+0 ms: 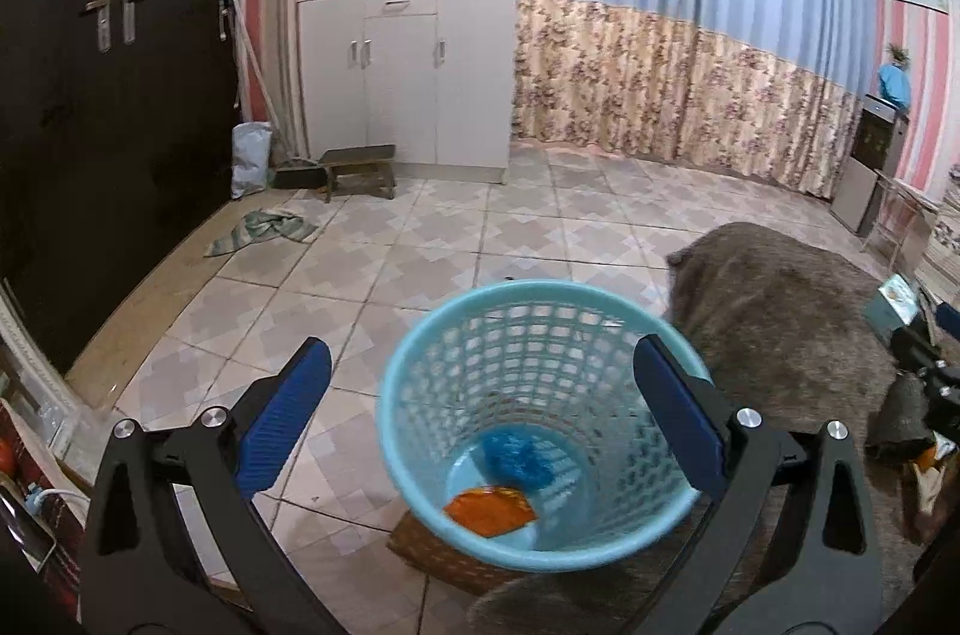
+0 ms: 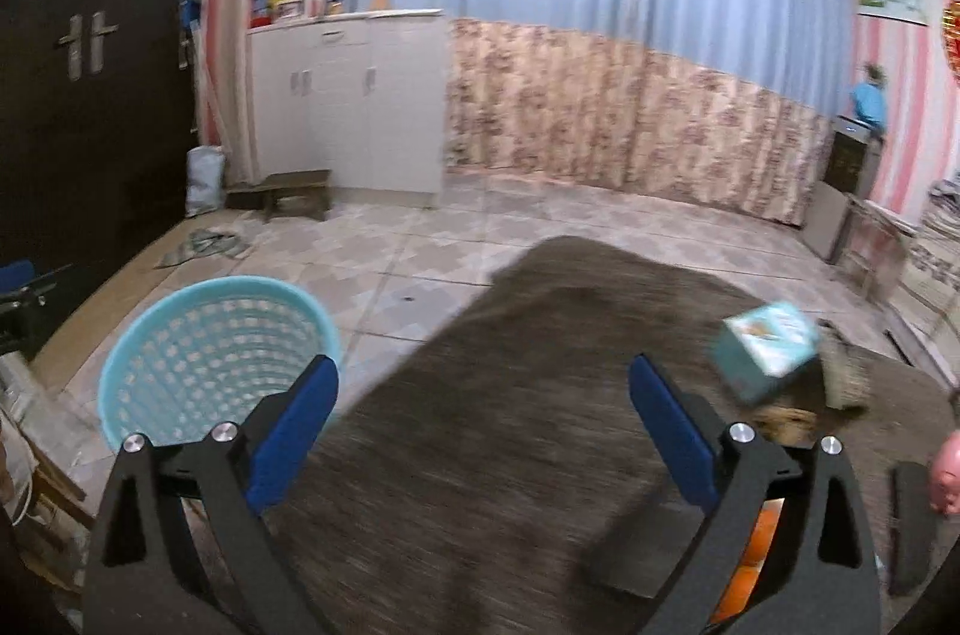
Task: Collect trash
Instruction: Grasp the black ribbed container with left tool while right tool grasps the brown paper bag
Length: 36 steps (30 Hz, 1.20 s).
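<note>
A light blue mesh waste basket stands on the tiled floor beside a table draped in grey-brown cloth. Inside it lie a crumpled blue piece and an orange wrapper. My left gripper hangs open and empty above the basket mouth. My right gripper is open and empty over the cloth-covered table, with the basket at its lower left. A teal box lies on the table to the right of the right gripper; it also shows in the left wrist view.
A white cabinet stands against the curtained wall, with a low wooden stool and a broom in front. A rag lies on the floor by the dark door. Orange items and a dark object sit at the table's right.
</note>
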Motion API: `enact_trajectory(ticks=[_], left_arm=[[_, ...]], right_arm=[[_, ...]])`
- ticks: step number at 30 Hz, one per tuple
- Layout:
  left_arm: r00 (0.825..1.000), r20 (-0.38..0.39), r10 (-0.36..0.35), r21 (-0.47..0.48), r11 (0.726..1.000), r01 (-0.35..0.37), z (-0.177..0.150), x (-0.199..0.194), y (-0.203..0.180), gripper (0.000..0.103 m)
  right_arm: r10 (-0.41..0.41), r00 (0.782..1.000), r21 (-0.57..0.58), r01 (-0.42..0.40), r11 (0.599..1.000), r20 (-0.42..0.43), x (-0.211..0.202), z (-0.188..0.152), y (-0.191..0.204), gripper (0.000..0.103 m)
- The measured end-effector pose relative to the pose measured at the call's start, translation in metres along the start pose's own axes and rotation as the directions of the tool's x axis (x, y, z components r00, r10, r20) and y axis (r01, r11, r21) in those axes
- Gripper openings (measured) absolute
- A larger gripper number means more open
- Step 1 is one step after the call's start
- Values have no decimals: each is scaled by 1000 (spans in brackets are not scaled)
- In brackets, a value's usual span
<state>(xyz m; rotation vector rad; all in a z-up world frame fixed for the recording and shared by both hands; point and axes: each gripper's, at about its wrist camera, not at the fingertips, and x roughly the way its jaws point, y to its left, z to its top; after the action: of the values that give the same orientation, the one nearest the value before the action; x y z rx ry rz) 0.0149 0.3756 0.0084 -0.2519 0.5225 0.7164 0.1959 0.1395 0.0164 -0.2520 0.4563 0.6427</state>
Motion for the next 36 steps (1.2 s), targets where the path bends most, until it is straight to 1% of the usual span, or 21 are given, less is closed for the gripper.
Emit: enact_trajectory(ticks=[4, 6, 8, 12, 16, 19, 21, 25, 27, 32, 36], left_arm=[[999, 7, -52, 13, 999, 52, -4, -9, -28, 98], [997, 4, -79, 15, 997, 79, -7, -11, -41, 98], [993, -5, -114, 22, 993, 114, -12, -12, -59, 98], [987, -24, -159, 37, 986, 160, -23, -8, -86, 98], [976, -63, -210, 50, 976, 214, -37, -3, -114, 98], [965, -95, -243, 70, 966, 250, -48, 0, -136, 98], [960, -109, -258, 84, 960, 267, -53, 0, -148, 98], [945, -141, -294, 123, 942, 312, -63, 0, -176, 98], [939, -154, -309, 139, 934, 330, -67, 0, -188, 98], [923, -181, -341, 169, 913, 370, -78, -1, -210, 98], [912, -203, -355, 196, 898, 393, -84, -3, -227, 98]], right_arm=[[-92, 996, -9, 92, 996, 17, -31, -5, -44, 95], [-125, 992, 6, 125, 992, 12, -44, -9, -66, 95], [-173, 985, 23, 173, 985, 2, -58, -17, -90, 95], [-265, 963, 33, 267, 963, -36, -82, -40, -134, 96], [-312, 946, 61, 318, 946, -90, -91, -67, -163, 96], [-330, 935, 71, 341, 937, -132, -92, -89, -180, 95], [-338, 928, 73, 352, 933, -159, -90, -103, -182, 95], [-341, 916, 98, 367, 925, -210, -89, -134, -195, 95], [-334, 913, 118, 368, 923, -232, -89, -143, -200, 95], [-288, 917, 157, 339, 928, -275, -84, -166, -202, 95], [-265, 924, 144, 312, 939, -274, -76, -169, -198, 94]])
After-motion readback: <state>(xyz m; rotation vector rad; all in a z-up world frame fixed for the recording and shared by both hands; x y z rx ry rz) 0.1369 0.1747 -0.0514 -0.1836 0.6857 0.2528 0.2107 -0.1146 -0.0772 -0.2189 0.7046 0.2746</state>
